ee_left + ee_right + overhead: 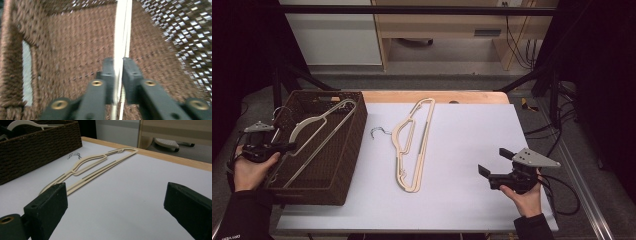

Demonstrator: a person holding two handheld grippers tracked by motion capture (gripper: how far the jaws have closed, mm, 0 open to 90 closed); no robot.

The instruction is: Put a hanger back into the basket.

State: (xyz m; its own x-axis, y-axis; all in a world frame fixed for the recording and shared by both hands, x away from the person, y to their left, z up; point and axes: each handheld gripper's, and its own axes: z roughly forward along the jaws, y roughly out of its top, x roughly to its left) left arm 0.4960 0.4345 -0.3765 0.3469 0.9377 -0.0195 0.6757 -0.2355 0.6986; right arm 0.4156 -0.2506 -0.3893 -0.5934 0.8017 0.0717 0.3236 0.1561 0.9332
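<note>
A cream hanger (pixel 319 120) lies slanted inside the brown wicker basket (pixel 357 130) at the table's left, its far end leaning near the basket's far rim. My left gripper (pixel 287 147) reaches over the basket's left wall. In the left gripper view the hanger's pale bar (pixel 122 30) runs between the jaws (pixel 118 75), which stand close on either side of it without a firm pinch. A second cream hanger (pixel 414 145) with a metal hook (pixel 379 131) lies flat on the white mat. My right gripper (pixel 492 161) hovers open to its right, and that hanger (pixel 100 162) lies ahead of its jaws (pixel 116 202).
The white mat (pixel 462 125) covers most of the wooden table. The basket wall (pixel 37 147) rises at the mat's left edge. Black frame bars and cables stand at the right side, beyond the table.
</note>
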